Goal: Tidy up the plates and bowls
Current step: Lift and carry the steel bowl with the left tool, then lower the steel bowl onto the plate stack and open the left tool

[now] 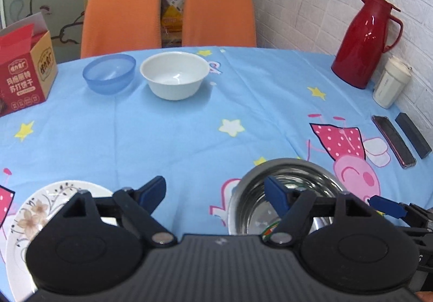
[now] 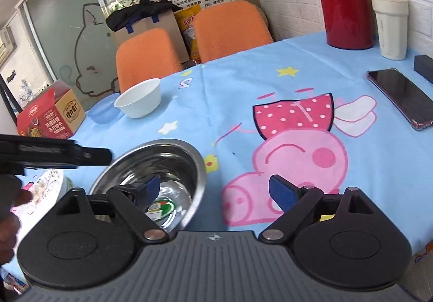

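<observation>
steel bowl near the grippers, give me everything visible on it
The steel bowl is round, shiny metal with a rolled rim and a reflective inside. It stands upright and open on the blue cartoon tablecloth, right of the floral plate. A green-and-white sticker shows low inside. The right gripper is open, its jaws straddling the near rim, one finger inside; whether the pads touch is unclear.

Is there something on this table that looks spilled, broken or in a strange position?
Nothing is spilled or broken. One small oddity: the steel bowl still has a green label stuck inside its bottom. The blue bowl, white bowl and flowered plate all sit upright on the tablecloth.
</observation>
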A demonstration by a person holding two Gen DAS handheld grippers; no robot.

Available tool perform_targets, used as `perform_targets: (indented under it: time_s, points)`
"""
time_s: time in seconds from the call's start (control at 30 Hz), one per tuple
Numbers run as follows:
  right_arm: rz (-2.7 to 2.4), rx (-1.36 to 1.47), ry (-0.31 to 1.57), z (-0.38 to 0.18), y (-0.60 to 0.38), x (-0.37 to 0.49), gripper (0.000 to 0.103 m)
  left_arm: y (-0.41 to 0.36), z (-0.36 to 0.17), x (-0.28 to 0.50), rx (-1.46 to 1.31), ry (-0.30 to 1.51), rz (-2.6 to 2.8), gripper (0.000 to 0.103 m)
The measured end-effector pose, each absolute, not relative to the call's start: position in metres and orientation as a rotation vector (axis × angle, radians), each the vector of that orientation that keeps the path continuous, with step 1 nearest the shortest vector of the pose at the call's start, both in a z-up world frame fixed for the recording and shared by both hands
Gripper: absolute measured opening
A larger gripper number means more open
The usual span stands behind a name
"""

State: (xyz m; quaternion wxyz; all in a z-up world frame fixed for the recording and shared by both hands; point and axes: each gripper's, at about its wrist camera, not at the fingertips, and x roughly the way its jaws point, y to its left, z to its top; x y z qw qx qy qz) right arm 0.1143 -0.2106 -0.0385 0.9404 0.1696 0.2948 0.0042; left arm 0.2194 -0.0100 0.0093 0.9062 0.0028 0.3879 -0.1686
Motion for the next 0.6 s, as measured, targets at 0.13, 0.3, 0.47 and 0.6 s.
perform_targets:
  time_s: [0.13,0.3,0.47,0.6]
  points:
    - [0.02,0.379,0.612,-0.043,-0.215,0.12,0.103,0.002,0.014,0.225,0.023,0.791,-0.301,0.074]
    - [0.045,0.33,0.606,-0.035,-0.21,0.13,0.103,0.012,0.017,0.234,0.052,0.784,-0.269,0.074]
    - [0.103,0.235,0.588,-0.015,-0.205,0.152,0.103,0.019,0.018,0.242,0.053,0.792,-0.271,0.074]
    - [0.146,0.089,0.55,0.011,-0.196,0.177,0.103,0.023,0.019,0.251,0.061,0.796,-0.263,0.074]
